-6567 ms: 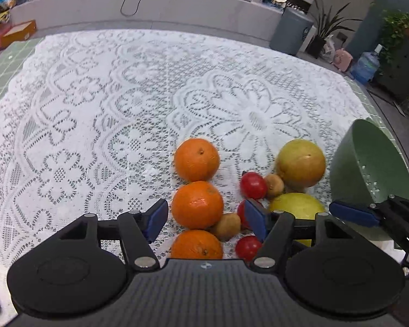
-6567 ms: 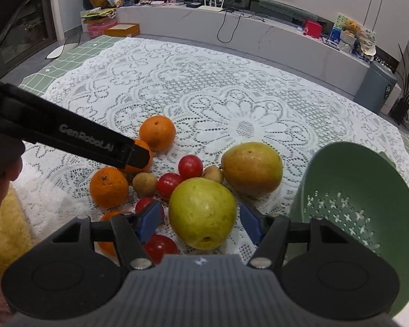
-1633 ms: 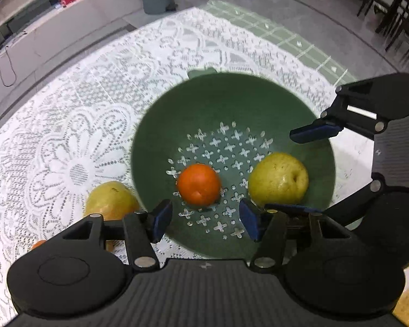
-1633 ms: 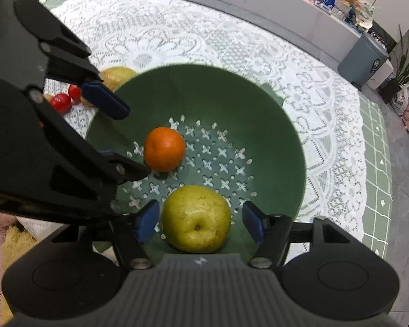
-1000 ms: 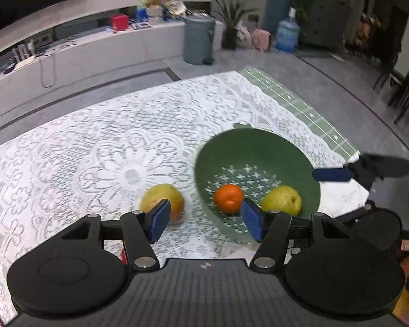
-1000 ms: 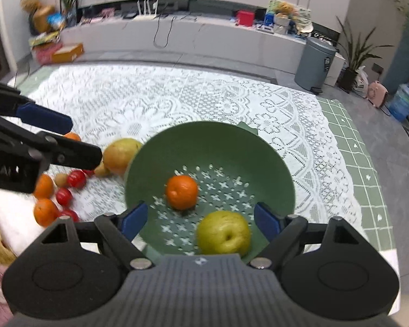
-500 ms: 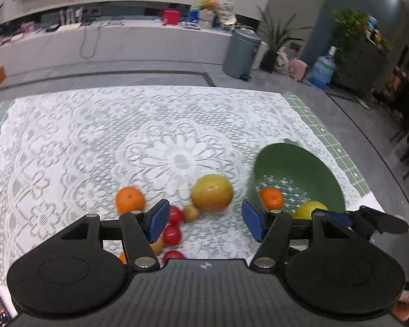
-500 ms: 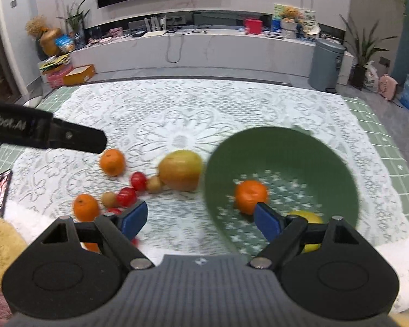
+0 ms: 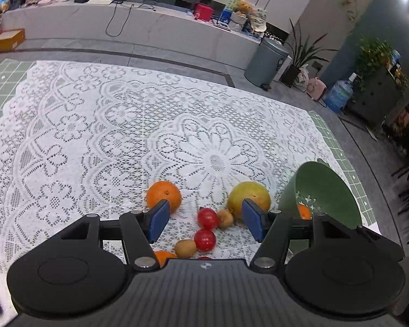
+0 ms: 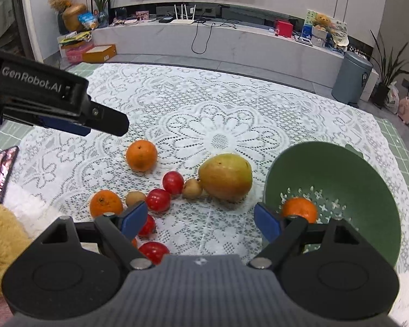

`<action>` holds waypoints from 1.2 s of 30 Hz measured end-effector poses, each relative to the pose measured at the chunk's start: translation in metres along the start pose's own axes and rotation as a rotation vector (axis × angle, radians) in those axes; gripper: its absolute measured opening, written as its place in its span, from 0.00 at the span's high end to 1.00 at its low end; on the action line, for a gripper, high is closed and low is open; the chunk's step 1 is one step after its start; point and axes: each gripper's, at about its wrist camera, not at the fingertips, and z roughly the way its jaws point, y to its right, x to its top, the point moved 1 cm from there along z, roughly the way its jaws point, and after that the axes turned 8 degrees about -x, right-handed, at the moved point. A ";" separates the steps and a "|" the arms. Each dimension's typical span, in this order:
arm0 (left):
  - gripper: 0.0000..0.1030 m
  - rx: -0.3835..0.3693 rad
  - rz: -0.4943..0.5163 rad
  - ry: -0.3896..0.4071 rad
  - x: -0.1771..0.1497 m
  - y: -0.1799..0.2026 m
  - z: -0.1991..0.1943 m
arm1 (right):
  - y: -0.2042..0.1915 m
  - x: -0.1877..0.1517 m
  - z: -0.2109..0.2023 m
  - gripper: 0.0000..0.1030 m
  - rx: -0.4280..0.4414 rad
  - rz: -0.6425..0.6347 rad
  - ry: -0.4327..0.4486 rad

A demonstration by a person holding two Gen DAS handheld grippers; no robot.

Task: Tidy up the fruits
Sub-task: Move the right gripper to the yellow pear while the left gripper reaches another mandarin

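Loose fruit lies on the lace cloth: an orange (image 9: 163,194) (image 10: 141,154), a large yellow-green fruit (image 9: 249,199) (image 10: 226,177), red tomatoes (image 9: 207,218) (image 10: 158,199), small brown kiwis (image 9: 185,248) (image 10: 192,188) and a second orange (image 10: 105,203). At the right a green colander (image 9: 327,190) (image 10: 340,174) holds an orange (image 10: 300,209). My left gripper (image 9: 204,222) (image 10: 109,122) hangs open above the tomatoes, holding nothing. Over the cloth between the fruit and the colander, my right gripper (image 10: 201,222) is open and holds nothing.
A phone (image 10: 0,174) lies at the left table edge beside a yellow plush thing (image 10: 0,242). Green gridded mat (image 10: 395,141) shows past the cloth's edges. A grey bin (image 10: 351,79) and plants stand on the floor beyond the table.
Both views have swung left, from looking into the colander to the loose fruit. The colander has slid to the right side of each view. Both grippers stay open.
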 end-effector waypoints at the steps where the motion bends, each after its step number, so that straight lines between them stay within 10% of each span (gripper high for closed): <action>1: 0.31 -0.002 -0.005 -0.001 0.000 -0.003 0.002 | -0.001 0.001 0.003 0.20 -0.004 -0.008 -0.002; 36: 0.34 0.083 -0.059 -0.094 0.003 -0.056 0.082 | -0.007 0.035 0.090 0.32 -0.071 -0.291 -0.047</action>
